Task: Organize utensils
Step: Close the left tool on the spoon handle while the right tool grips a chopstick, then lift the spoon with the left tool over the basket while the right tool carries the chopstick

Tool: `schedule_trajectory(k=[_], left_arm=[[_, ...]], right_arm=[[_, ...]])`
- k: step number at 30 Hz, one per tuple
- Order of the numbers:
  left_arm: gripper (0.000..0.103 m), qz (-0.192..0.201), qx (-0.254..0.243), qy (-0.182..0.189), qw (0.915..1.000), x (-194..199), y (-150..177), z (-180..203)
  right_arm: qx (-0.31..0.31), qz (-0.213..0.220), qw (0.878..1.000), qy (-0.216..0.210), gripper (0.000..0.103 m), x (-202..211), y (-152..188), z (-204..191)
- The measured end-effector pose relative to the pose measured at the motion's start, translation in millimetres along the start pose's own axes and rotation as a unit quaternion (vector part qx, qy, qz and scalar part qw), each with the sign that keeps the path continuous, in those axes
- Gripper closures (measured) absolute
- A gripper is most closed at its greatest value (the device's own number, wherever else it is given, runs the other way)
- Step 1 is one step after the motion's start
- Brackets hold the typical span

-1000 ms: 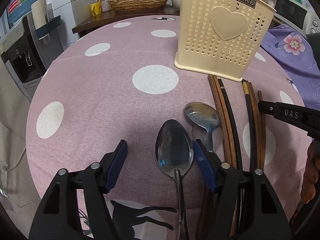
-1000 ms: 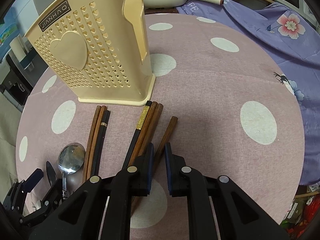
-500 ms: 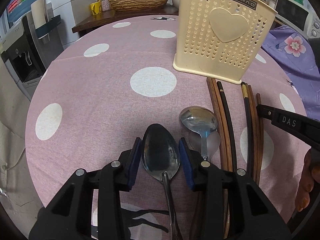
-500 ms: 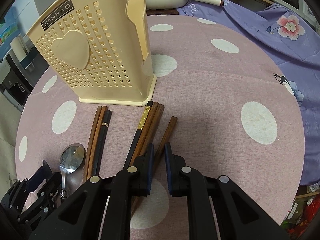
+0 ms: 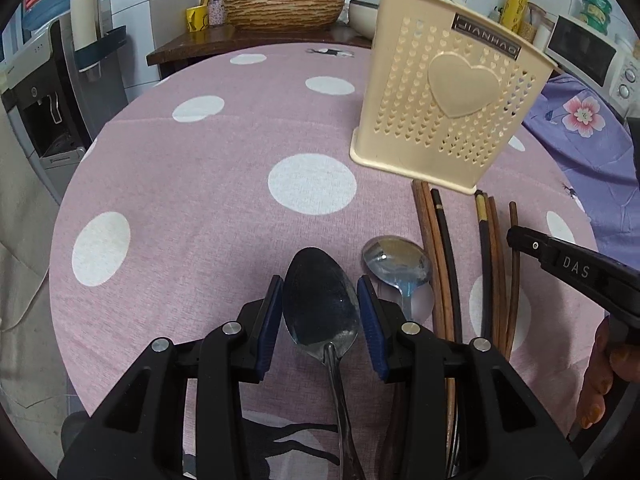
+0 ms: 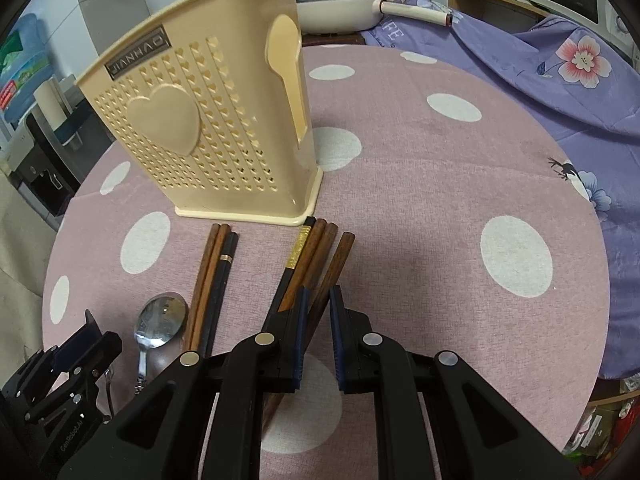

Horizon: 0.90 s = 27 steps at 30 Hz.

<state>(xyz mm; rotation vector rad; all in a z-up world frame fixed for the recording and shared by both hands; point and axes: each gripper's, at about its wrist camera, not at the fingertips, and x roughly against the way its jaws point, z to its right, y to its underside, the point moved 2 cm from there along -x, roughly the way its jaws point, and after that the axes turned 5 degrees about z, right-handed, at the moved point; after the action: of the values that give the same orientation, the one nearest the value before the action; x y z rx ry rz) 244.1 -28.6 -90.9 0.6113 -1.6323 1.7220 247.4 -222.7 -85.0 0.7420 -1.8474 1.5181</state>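
My left gripper (image 5: 320, 312) is shut on the bowl of a large steel spoon (image 5: 320, 300), held slightly above the pink dotted tablecloth (image 5: 200, 184). A smaller spoon (image 5: 396, 264) lies beside it on the right. Several wooden and black chopsticks (image 5: 440, 248) lie in front of a cream perforated utensil holder (image 5: 448, 108). My right gripper (image 6: 318, 312) stands nearly closed over a brown chopstick (image 6: 332, 268) without clearly pinching it. The holder (image 6: 200, 128) stands upright at the far left of that view, with the small spoon (image 6: 160, 320) and the left gripper at the lower left.
A purple floral cloth (image 6: 540, 60) covers the table's right side. A white pan (image 6: 340, 12) sits behind the holder. A wicker basin (image 5: 280, 8) stands on a wooden counter at the back. A water dispenser (image 5: 40, 100) stands left of the table.
My left gripper closed from wide open onto the large spoon's bowl and has lifted it slightly. The right gripper moved a little closer to the chopsticks, its narrow gap unchanged.
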Motion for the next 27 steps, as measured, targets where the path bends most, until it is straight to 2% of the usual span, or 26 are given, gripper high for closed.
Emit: schedule_trajectory(k=[11, 16, 27], left_arm=[[0.065, 0.065, -0.020, 0.008, 0.9977, 44, -18, 5], [0.065, 0.082, -0.026, 0.016, 0.9962, 63, -26, 8], [0.065, 0.107, -0.035, 0.018, 0.9935, 89, -35, 10]], right_arm=[[-0.016, 0.059, 0.995, -0.076, 0.093, 57, -13, 2], [-0.008, 0.082, 0.991, -0.108, 0.094, 86, -16, -1], [0.031, 0.123, 0.983, -0.129, 0.095, 128, -19, -16]])
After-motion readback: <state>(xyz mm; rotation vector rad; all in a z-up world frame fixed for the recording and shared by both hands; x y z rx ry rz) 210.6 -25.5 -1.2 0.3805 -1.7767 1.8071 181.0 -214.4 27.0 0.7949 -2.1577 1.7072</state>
